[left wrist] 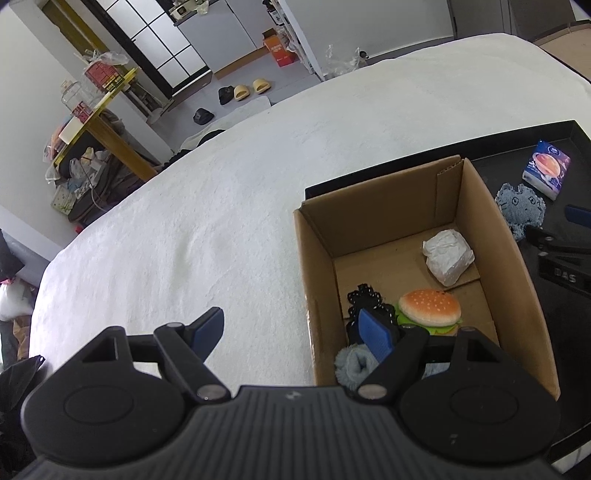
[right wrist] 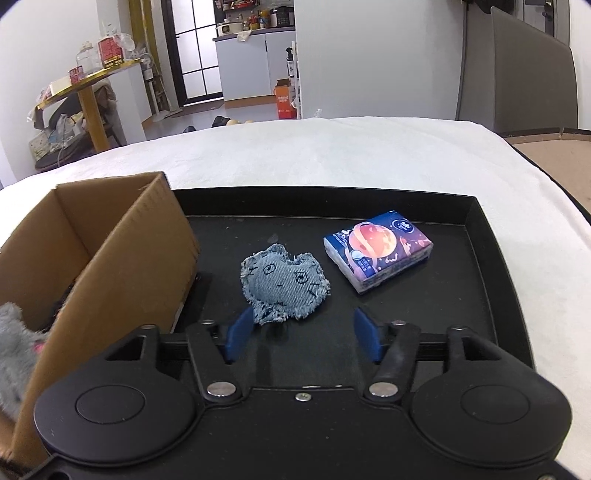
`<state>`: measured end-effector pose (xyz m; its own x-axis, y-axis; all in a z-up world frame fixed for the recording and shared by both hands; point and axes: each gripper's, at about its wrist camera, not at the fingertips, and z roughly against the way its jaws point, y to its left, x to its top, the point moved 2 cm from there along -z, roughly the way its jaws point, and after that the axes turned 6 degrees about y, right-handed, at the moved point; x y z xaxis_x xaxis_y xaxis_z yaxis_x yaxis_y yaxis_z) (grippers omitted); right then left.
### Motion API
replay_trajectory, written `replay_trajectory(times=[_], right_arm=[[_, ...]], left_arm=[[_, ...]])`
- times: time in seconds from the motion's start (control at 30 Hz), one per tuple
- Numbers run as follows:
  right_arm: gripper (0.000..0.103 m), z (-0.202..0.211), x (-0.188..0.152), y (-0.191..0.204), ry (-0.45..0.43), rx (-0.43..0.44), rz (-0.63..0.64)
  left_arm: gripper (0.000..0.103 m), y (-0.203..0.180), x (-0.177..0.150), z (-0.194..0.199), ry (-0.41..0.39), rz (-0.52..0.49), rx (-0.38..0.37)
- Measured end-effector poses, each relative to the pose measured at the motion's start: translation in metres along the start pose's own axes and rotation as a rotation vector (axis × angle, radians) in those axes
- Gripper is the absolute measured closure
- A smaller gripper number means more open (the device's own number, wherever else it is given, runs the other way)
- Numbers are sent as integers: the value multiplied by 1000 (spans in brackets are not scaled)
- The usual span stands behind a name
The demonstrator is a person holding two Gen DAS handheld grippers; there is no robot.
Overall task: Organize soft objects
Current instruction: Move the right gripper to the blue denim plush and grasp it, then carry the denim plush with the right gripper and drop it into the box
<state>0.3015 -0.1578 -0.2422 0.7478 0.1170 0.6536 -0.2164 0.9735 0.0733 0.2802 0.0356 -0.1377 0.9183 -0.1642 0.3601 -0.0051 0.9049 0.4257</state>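
Now | denim cat pouch (right wrist: 284, 284): frayed, flat | right claw (right wrist: 303, 334): parted, empty

A home: slippers (left wrist: 251, 88) on the floor, kitchen counter (right wrist: 255, 31) behind.

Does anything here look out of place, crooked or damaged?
Nothing is spilled or broken. The denim cat and tissue pack lie on the black tray, outside the cardboard box. The cat's frayed edges look deliberate.
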Motion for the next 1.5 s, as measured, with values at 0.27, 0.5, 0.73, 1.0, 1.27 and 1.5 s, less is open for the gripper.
replay_trajectory(times=[0.27, 0.5, 0.73, 1.0, 1.27, 1.5], right_arm=[[23, -24, 9, 10, -15, 22, -21], [22, -39, 12, 14, -18, -21, 7], [51, -37, 10, 23, -28, -64, 106], [61, -20, 7, 13, 11, -57, 93], [61, 0, -6, -2, 40, -55, 38], [61, 26, -5, -8, 28, -66, 49]], left_arm=[[24, -9, 10, -4, -12, -16, 7], [24, -12, 14, -17, 14, -29, 12], [24, -12, 12, -19, 23, -19, 23], [24, -11, 6, -10, 21, -22, 9], [24, -4, -1, -4, 10, -2, -28], [24, -2, -8, 5, -17, 8, -73]])
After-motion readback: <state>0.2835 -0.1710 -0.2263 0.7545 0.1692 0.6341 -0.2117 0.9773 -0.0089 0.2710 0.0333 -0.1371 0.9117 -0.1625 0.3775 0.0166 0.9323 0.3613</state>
